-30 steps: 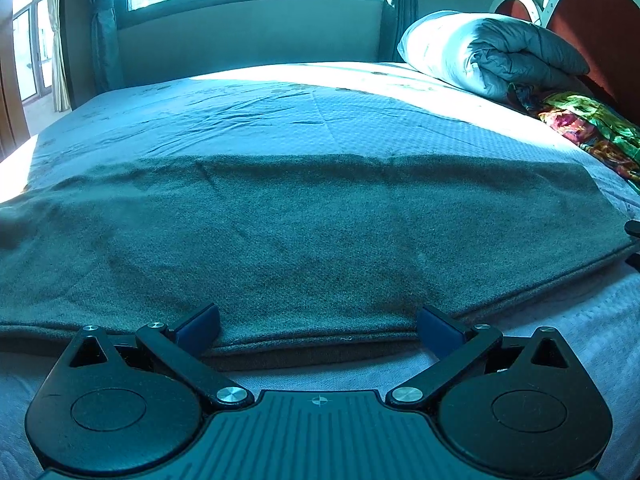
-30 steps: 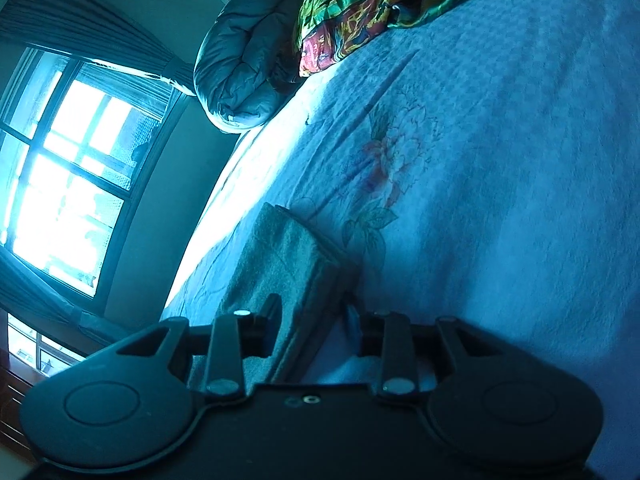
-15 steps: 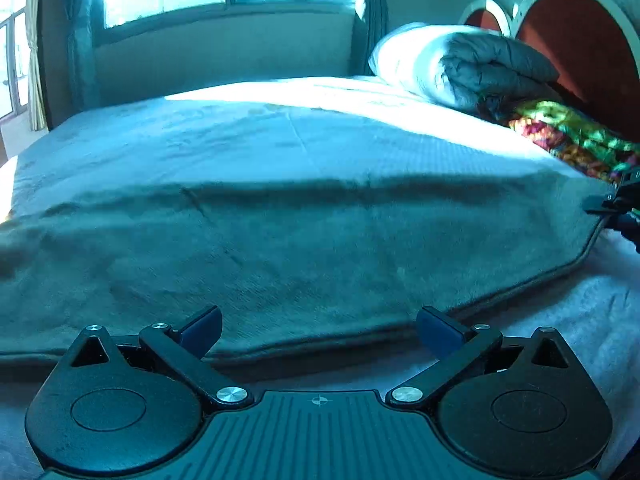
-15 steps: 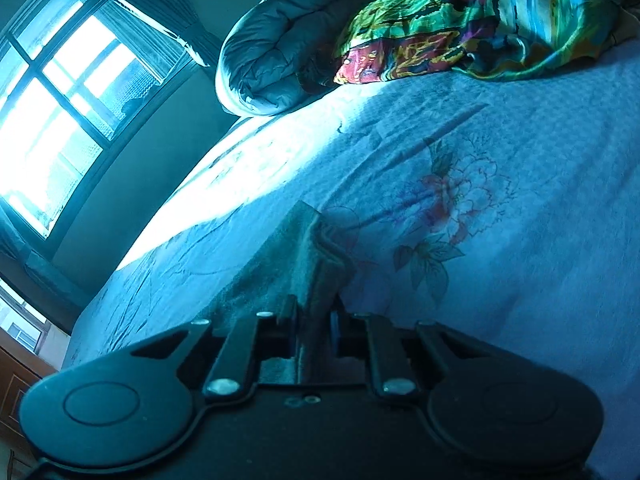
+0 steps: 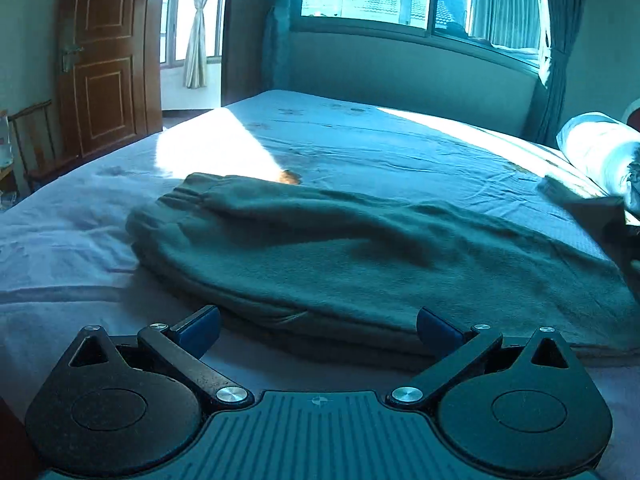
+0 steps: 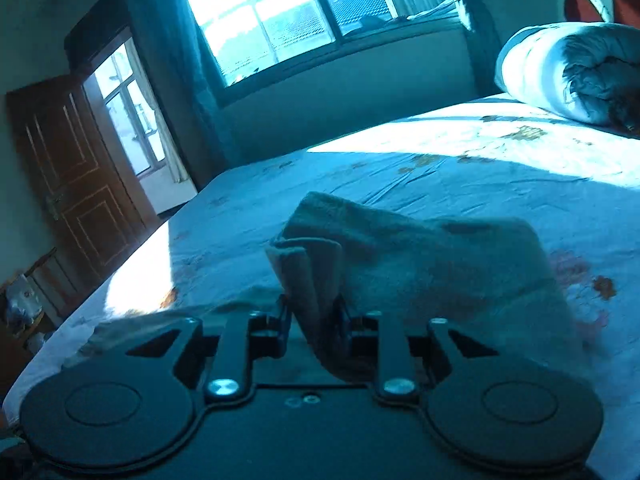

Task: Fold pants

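The left gripper [image 5: 318, 326] tilts down toward the bed [image 5: 360, 148], its fingers [image 5: 198, 326] spread wide with nothing between them, just short of the near edge of the pants [image 5: 340, 256]. The pants lie flat on the bed's near side. The right gripper [image 6: 314, 314] also tilts down; its fingers [image 6: 282, 314] are opening around a bunched end of the pants, cloth between them though the pads look slack. No writing is readable anywhere.
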Action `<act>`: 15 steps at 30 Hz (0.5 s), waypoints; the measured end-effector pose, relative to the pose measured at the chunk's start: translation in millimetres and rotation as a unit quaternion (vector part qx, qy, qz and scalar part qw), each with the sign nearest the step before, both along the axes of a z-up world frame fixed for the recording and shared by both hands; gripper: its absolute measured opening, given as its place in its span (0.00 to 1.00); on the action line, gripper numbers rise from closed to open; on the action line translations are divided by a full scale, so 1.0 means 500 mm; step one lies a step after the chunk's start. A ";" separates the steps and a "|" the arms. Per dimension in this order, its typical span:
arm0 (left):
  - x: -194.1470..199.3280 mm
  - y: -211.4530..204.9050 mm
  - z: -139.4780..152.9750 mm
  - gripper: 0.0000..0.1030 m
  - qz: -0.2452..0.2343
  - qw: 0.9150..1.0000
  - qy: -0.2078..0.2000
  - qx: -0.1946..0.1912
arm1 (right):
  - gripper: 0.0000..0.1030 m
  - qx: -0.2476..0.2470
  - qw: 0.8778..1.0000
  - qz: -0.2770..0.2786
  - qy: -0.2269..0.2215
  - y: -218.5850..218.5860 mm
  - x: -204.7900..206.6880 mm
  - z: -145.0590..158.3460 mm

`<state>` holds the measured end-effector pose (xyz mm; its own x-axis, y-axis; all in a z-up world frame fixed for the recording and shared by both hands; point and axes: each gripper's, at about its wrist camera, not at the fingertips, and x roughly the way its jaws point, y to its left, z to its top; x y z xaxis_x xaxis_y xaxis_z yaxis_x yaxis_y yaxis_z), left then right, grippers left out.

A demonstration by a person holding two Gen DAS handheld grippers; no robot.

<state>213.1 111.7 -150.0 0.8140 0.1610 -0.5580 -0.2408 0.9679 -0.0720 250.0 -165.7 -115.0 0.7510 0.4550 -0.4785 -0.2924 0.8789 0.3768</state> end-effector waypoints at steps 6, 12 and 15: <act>0.006 0.030 -0.023 1.00 -0.019 0.998 -0.003 -0.053 | 0.22 0.055 0.998 -0.027 -0.002 -0.030 -0.040 -0.019; 0.076 -0.112 -0.010 1.00 -0.133 0.985 -0.014 -0.105 | 0.28 0.044 0.995 -0.092 -0.022 -0.154 -0.071 0.013; 0.119 -0.173 -0.017 0.84 -0.157 0.978 0.006 -0.140 | 0.29 0.039 0.991 -0.126 -0.029 -0.200 -0.091 0.003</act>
<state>272.4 25.0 -158.4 0.7916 -0.2566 -0.5545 0.0623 0.9367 -0.3446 204.5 -265.6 -113.4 0.8706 0.2826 -0.4028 -0.0898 0.8961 0.4347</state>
